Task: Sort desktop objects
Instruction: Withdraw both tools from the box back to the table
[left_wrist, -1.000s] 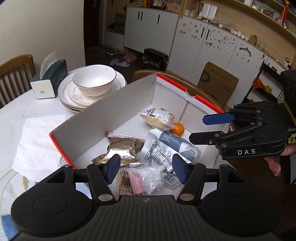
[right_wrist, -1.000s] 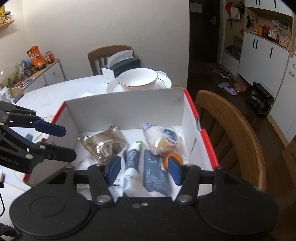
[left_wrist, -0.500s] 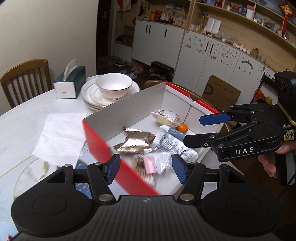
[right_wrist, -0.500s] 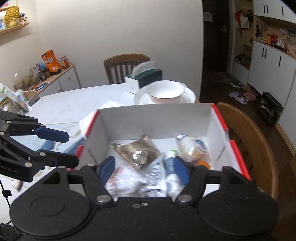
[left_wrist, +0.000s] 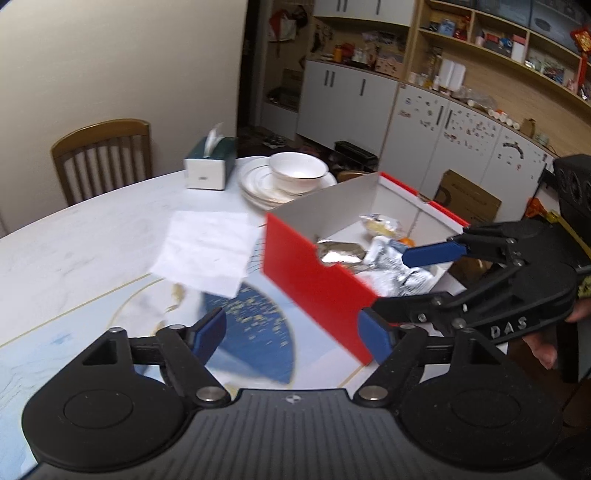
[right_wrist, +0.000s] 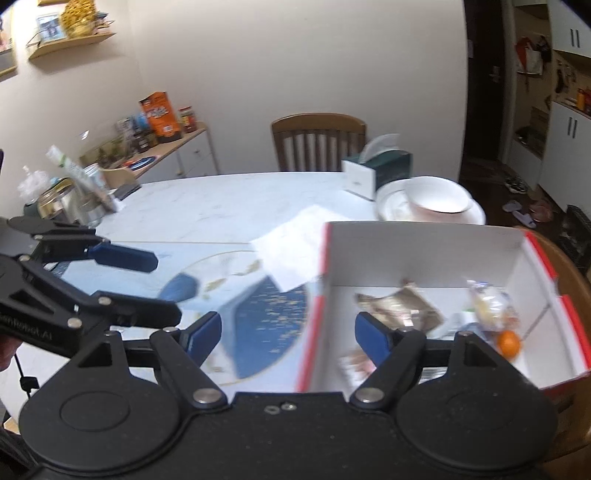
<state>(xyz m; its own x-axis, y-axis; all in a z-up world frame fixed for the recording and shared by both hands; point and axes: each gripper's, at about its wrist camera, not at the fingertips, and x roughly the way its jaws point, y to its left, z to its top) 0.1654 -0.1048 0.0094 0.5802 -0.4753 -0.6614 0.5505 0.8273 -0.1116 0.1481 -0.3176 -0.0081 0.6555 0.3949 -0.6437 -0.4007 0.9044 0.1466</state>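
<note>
Both grippers empty. Left gripper (left_wrist: 291, 334): jaws have just been opening, now spread wide w/ nothing between, over the blue pattern of the marble table (left_wrist: 92, 236). Right gripper (right_wrist: 288, 332): jaws also just opening, wide, nothing gripped; the near wall of the red-and-white cardboard box (right_wrist: 424, 254) shows thru the gap. Box sits at the table's right edge, holding a foil snack packet (right_wrist: 402, 306), a wrapped bun (right_wrist: 487, 302), an orange (right_wrist: 509, 342) & other blurred packets. White paper sheet (left_wrist: 207, 251) lies just left of box; tissue box (left_wrist: 210, 162) & bowl (left_wrist: 297, 171) on stacked plates (left_wrist: 258, 184) behind.
</note>
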